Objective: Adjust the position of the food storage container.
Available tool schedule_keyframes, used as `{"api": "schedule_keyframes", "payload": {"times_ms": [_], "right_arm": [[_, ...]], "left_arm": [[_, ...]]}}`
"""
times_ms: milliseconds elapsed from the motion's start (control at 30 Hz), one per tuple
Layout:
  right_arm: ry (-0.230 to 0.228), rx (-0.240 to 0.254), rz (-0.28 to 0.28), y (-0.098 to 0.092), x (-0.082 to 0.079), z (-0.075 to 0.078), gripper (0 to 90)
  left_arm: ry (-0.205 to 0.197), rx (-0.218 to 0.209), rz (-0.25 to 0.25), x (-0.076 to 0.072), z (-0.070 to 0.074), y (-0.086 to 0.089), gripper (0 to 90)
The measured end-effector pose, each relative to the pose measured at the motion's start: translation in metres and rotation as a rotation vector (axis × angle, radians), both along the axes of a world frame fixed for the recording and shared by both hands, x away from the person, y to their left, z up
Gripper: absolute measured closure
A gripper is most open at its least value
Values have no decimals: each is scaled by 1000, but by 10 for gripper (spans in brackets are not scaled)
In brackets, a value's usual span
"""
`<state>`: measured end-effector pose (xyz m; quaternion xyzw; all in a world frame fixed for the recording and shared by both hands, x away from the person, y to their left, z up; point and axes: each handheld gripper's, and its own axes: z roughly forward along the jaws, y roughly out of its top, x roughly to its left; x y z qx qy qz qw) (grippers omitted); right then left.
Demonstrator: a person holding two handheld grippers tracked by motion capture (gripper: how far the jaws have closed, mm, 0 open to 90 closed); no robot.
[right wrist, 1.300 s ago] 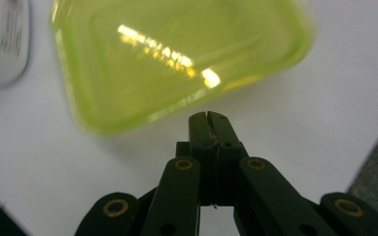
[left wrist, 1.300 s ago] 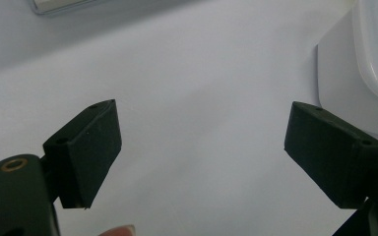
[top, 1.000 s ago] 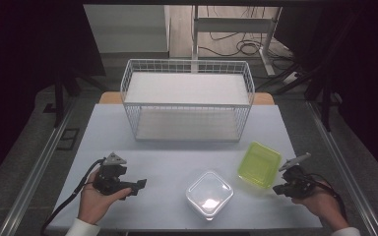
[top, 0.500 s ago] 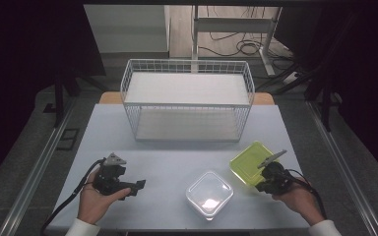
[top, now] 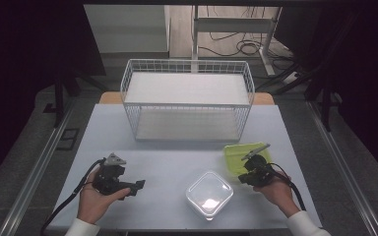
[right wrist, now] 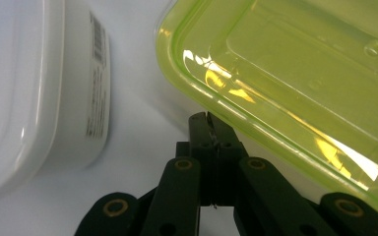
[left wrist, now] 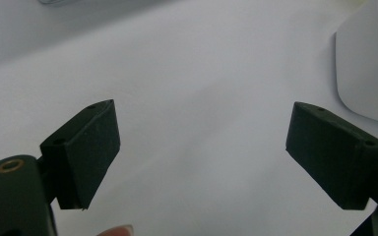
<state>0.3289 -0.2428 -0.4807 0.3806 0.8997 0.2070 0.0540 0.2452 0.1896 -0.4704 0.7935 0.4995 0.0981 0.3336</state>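
My right gripper (top: 247, 171) (right wrist: 209, 120) is shut, jaws pressed together with nothing seen between them. Its tips sit at the near rim of a yellow-green plastic container (top: 238, 153) (right wrist: 295, 64), and the rim hides their very ends. A clear-white square container (top: 209, 193) (right wrist: 34, 93) with a barcode label lies just left of that gripper. At the front left, my left gripper (top: 137, 187) (left wrist: 202, 152) is held low over the white table (top: 177, 157), jaws wide open and empty. The white container's edge (left wrist: 369, 64) shows at the right of the left gripper view.
A large white wire basket (top: 187, 63) stands at the back middle of the table. Cables trail from both grippers toward the front edge. Dark floor and metal rails surround the table on both sides.
My right hand has moved left from beside the yellow-green container to its near edge, and the container has shifted slightly left. The left hand has stayed put.
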Motion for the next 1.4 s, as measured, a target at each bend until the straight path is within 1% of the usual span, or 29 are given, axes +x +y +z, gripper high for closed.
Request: {"api": "schedule_keyframes", "payload": {"times_ms": [167,400,500,533,567,600,633,700,733,767,800,833,867,900,1000,1033,1067,1100,1200,1233,1267,1300,1367,1400], "right_arm": [[-17,27,-20,5,6,1,892],[-32,28,-19,13,11,-1,892],[-35,18,-15,14,10,-1,892],[-41,18,-9,13,8,0,892],[-49,32,-10,8,3,6,892],[-49,32,-10,8,3,6,892],[-57,56,-10,1,-4,14,892],[-70,72,-8,-6,-10,23,892],[-70,72,-8,-6,-10,23,892],[-84,80,-7,-11,-13,28,892],[-112,93,-28,-24,-16,39,892],[-125,99,-48,-31,-16,44,892],[-125,99,-48,-31,-16,44,892],[-149,107,-92,-47,-14,53,892],[-169,108,-166,-70,-7,59,892],[-173,107,-193,-78,-3,59,892],[-173,107,-193,-78,-3,59,892],[-173,101,-250,-94,6,56,892],[-155,91,-305,-105,18,47,892],[-146,90,-315,-107,21,43,892],[-146,90,-315,-107,21,43,892],[-138,73,-324,-105,28,35,892],[-134,65,-319,-102,32,29,892],[-134,65,-319,-102,32,29,892]], "left_arm": [[0,-1,0,0,0,0,129],[1,0,0,0,0,0,128],[0,0,-1,0,0,1,129],[1,1,-1,0,0,1,128],[0,3,0,0,0,1,128],[0,3,0,0,0,1,128],[0,2,-1,0,0,1,128],[0,1,1,0,0,1,128],[-1,0,3,0,0,1,128],[-3,-1,6,0,1,1,128],[-3,-7,8,0,1,2,128],[-5,-8,10,0,2,2,128],[-5,-8,10,0,2,2,129],[-7,-11,17,0,2,2,130],[-7,-13,20,1,2,3,131],[-6,-13,19,1,2,3,131],[-6,-13,19,1,2,3,132],[-6,-14,19,1,2,3,132],[-5,-12,20,1,2,3,132],[-5,-11,20,1,2,3,132],[-5,-11,20,1,2,3,132],[-5,-9,21,1,2,3,133],[-5,-7,22,1,2,3,133],[-5,-7,22,1,2,3,133]]}}
